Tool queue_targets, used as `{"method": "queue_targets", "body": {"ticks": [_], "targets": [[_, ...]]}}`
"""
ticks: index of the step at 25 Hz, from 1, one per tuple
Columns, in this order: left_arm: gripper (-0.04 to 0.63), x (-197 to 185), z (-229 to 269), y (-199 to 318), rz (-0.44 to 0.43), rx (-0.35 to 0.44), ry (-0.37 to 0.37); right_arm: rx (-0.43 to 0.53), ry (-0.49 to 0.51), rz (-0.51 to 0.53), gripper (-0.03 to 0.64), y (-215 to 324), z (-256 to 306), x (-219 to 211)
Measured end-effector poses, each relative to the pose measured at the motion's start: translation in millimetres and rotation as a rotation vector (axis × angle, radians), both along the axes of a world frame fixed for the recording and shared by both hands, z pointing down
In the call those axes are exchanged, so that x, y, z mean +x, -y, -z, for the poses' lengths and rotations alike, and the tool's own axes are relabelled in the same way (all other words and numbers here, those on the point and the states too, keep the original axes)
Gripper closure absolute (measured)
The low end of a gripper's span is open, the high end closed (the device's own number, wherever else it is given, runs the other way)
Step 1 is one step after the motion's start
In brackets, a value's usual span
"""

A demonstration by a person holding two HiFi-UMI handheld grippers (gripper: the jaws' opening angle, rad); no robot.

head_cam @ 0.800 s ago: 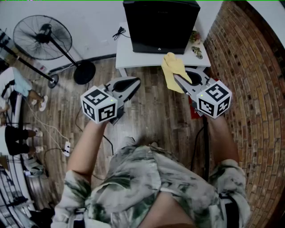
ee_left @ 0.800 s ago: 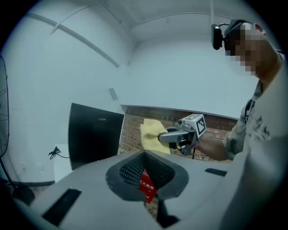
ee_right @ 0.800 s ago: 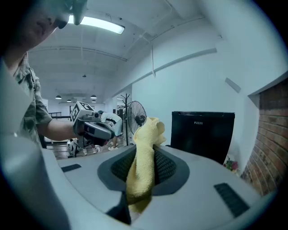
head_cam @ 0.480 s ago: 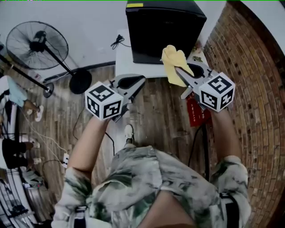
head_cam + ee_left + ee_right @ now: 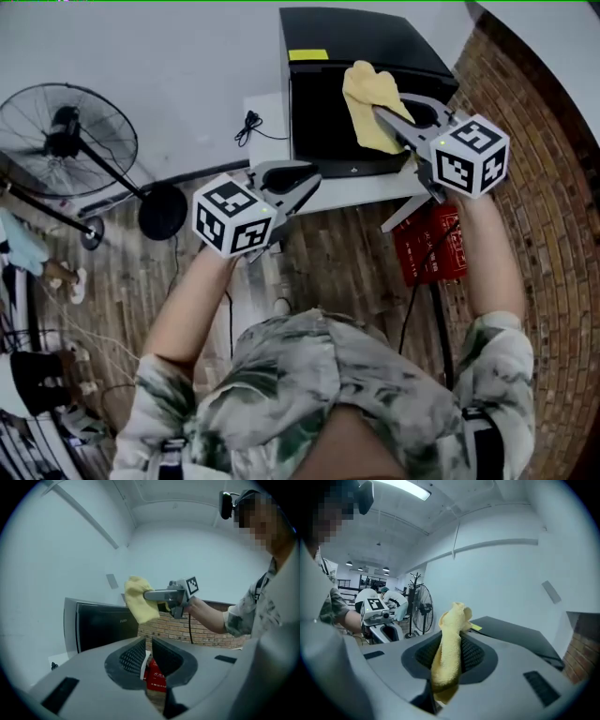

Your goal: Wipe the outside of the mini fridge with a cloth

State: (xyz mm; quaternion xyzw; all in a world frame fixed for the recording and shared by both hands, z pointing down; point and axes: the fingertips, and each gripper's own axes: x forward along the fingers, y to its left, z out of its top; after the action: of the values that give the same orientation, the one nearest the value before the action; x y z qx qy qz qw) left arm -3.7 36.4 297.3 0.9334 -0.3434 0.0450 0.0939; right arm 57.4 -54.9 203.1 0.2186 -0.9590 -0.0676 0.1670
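Note:
The black mini fridge [image 5: 366, 84] stands on a low white table [image 5: 267, 122] against the white wall. My right gripper [image 5: 382, 114] is shut on a yellow cloth [image 5: 367, 98], which hangs over the fridge's top near its front edge. In the right gripper view the cloth [image 5: 449, 653] is pinched between the jaws, with the fridge top [image 5: 511, 632] just beyond. My left gripper [image 5: 311, 178] is lower and to the left, by the table's front edge, jaws together and empty. The left gripper view shows the fridge [image 5: 103, 625] and the cloth [image 5: 138, 599] up ahead.
A brick wall [image 5: 544, 187] runs close along the right. A red box [image 5: 431, 244] sits on the floor under the table's right end. A standing fan [image 5: 66, 131] is at the left. A black cable [image 5: 248, 127] lies on the table's left part.
Both grippers have moved forward toward the fridge. The right one has risen with the cloth, from in front of the table to over the fridge top.

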Motion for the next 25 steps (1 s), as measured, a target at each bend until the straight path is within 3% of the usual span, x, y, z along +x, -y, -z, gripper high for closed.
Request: {"method": "queue_targets", "body": {"ticks": [6, 13, 18, 25], "targets": [[0.537, -9.0, -6.7, 35.3, -0.044, -0.016, 0.011, 0.145, -0.093, 0.003, 0.518, 70.9, 34.8, -59.2], [0.525, 12.9, 2.6, 80.7, -0.054, 0.013, 0.036, 0.198, -0.316, 0.026, 0.518, 160.6, 9.9, -101.9], [0.525, 38.9, 7.4, 118.2, -0.052, 0.011, 0.012, 0.202, -0.435, 0.013, 0.518, 220.1, -11.2, -72.4], [0.525, 71.1, 10.0, 157.2, -0.088, 0.007, 0.018, 0.194, -0.517, -0.077, 0.518, 291.0, -20.1, 9.5]]}}
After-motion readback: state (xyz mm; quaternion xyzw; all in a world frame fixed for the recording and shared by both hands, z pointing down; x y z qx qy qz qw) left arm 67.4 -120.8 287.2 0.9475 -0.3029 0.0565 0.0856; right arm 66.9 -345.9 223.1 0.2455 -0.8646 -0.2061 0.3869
